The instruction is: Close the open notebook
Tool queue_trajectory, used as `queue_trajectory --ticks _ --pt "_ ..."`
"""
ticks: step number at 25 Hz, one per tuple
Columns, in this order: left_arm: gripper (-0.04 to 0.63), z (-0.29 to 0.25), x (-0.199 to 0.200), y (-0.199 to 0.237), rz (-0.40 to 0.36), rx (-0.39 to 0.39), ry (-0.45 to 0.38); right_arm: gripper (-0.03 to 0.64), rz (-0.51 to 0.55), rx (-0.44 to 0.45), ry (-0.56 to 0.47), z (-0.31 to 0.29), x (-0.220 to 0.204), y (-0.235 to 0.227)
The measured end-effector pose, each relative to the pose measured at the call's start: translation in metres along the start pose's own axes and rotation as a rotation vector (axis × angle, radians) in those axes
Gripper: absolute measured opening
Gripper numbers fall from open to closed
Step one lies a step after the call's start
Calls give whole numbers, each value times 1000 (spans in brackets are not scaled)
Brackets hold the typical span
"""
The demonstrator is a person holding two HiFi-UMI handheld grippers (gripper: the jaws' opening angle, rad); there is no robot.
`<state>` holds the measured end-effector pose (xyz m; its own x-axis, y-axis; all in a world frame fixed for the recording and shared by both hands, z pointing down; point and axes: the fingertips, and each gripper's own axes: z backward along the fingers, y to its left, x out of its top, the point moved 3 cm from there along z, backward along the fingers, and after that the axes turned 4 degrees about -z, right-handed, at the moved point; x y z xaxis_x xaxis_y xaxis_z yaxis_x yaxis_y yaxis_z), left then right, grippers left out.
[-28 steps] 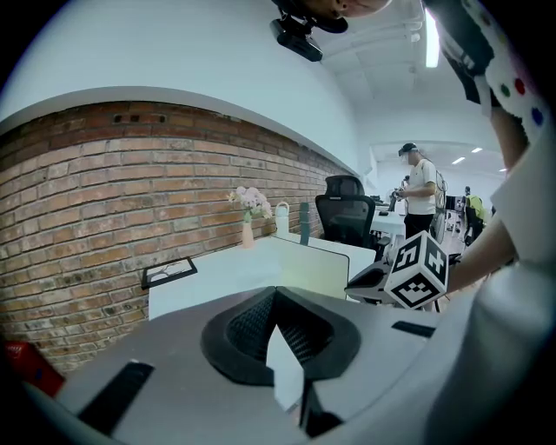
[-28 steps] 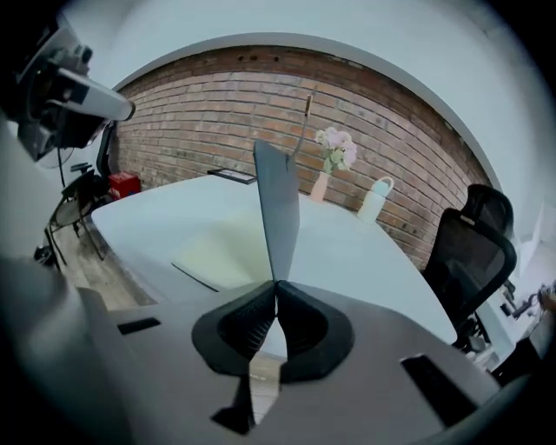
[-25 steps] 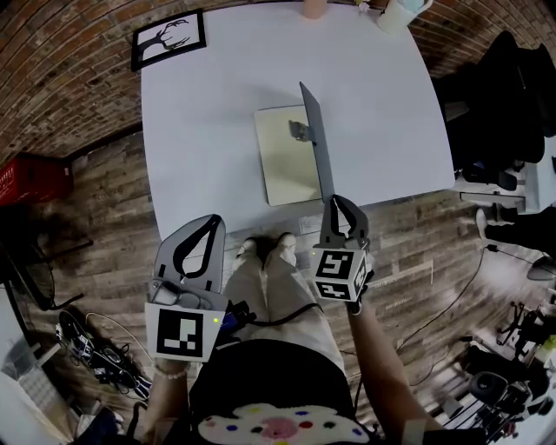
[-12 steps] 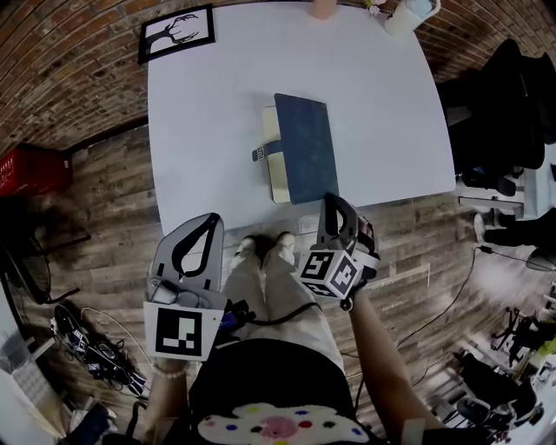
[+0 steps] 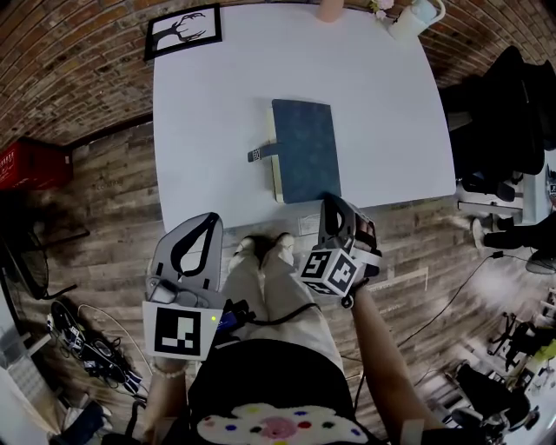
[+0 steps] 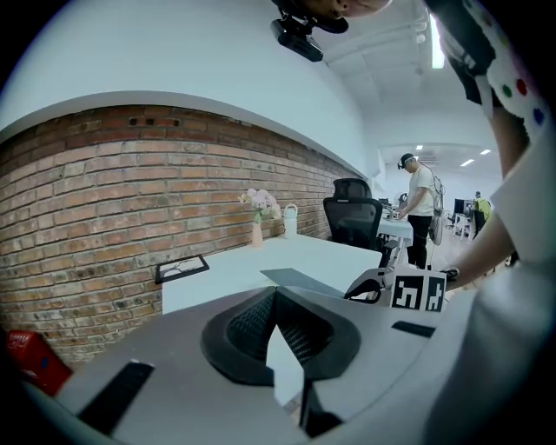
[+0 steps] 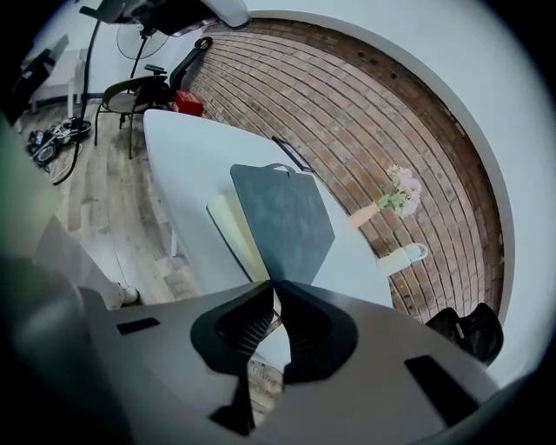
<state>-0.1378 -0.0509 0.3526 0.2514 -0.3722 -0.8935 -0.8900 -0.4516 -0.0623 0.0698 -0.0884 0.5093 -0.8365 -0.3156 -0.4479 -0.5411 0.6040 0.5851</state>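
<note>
notebook cover (image 5: 304, 149) swung from upright down over its pages, right tool (image 5: 334, 202) rolled with it

Grey tongs (image 5: 211, 219), marker cubes (image 5: 334, 271), beige trousers (image 5: 278, 295)

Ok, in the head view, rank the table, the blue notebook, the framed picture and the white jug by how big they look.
1. table
2. blue notebook
3. framed picture
4. white jug, though the picture's top edge crops it, so its full size is unsure.
</note>
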Motion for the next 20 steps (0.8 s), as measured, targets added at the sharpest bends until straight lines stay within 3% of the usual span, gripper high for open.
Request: queue_trajectory --ticks 4,9,14,20 --pt "15 2 3 0 5 9 -6 41 -28 84 26 -1 0 3" --pt "15 1 9 -1 -2 7 -28 41 -147 215 2 3 3 12" --pt "15 3 21 -1 -27 -3 -55 40 -280 215 -102 32 17 6" --pt "15 2 40 -2 -65 -20 -94 39 -561 157 -251 73 44 -41"
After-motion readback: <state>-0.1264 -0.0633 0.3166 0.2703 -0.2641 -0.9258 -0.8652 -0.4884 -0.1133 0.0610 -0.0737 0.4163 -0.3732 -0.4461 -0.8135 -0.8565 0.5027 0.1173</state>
